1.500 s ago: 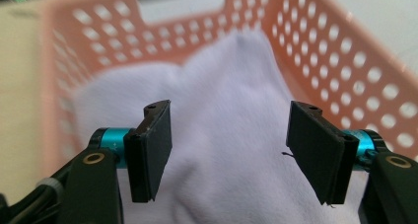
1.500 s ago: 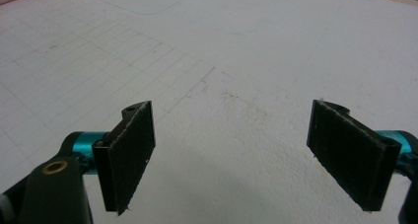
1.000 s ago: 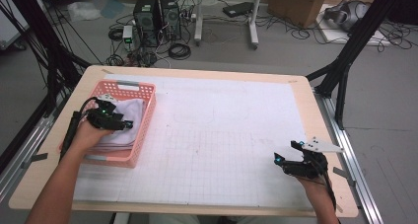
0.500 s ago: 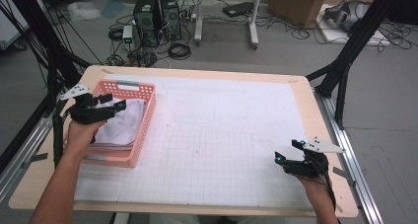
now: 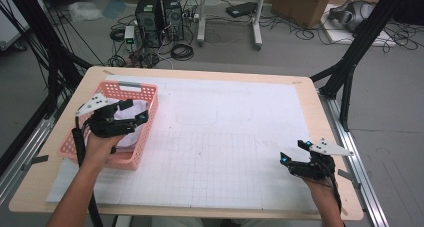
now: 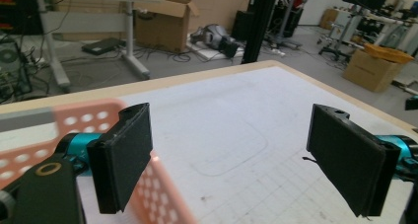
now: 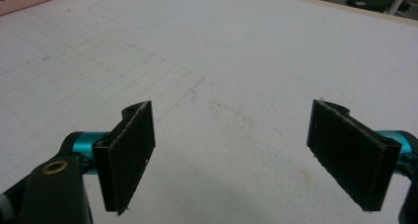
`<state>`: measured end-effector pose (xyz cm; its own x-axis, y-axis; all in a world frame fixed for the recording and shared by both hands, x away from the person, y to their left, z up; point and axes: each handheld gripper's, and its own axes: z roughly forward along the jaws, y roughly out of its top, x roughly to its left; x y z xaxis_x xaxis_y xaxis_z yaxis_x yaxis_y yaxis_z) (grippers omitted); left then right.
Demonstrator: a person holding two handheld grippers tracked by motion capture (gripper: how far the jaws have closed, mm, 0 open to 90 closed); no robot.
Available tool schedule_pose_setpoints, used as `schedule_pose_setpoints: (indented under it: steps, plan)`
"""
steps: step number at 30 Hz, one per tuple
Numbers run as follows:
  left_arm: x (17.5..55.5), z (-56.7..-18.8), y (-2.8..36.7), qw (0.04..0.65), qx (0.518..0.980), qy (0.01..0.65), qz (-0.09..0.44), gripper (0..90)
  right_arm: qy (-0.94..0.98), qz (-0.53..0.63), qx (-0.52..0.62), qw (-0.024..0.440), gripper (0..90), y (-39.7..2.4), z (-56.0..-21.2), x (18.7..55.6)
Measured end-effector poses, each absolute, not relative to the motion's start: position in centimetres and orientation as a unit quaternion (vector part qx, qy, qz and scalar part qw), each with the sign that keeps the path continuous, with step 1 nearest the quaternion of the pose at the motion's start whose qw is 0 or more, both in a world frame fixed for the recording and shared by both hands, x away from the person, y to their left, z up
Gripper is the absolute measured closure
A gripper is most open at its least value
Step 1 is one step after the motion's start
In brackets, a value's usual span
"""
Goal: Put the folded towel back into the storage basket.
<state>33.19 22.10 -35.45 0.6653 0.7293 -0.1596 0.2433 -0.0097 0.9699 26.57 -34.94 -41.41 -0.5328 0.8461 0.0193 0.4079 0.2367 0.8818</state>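
White gridded paper (image 5: pixel 225 137) covers the wooden desk (image 5: pixel 305 94). A pink basket (image 5: pixel 145 132) holding white cloth (image 5: pixel 127 132) sits near its left edge. Above it, the left gripper (image 5: pixel 131 110) has just been opening, nothing between its jaws. The right gripper (image 5: pixel 295 152), near the right front corner, gapes empty.

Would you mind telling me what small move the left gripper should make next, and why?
Probably lift clear of the pink basket and swing out over the white mat. The left gripper has just been opening, nothing sits between its fingers, and the white cloth lies in the basket below.
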Motion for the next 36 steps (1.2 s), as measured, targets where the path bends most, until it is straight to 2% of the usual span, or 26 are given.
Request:
schedule_pose_setpoints:
  steps: [12, 18, 26, 36]
  plan:
    - [30.8, -37.1, 14.3, 0.612, 0.708, 0.296, 0.189, 18.5, 0.748, 0.452, 0.416, 0.250, 17.3, -34.8, -41.7, 26.6]
    - [30.2, -38.6, 11.9, 0.609, 0.722, 0.279, 0.175, 19.3, 0.746, 0.455, 0.413, 0.255, 17.3, -34.9, -41.7, 26.4]
    - [29.7, -41.0, 10.5, 0.590, 0.739, 0.281, 0.165, 20.0, 0.746, 0.453, 0.417, 0.254, 17.3, -34.8, -41.9, 26.0]
    - [29.3, -42.1, 9.7, 0.583, 0.746, 0.280, 0.158, 20.4, 0.748, 0.451, 0.415, 0.254, 17.2, -34.4, -42.0, 25.7]
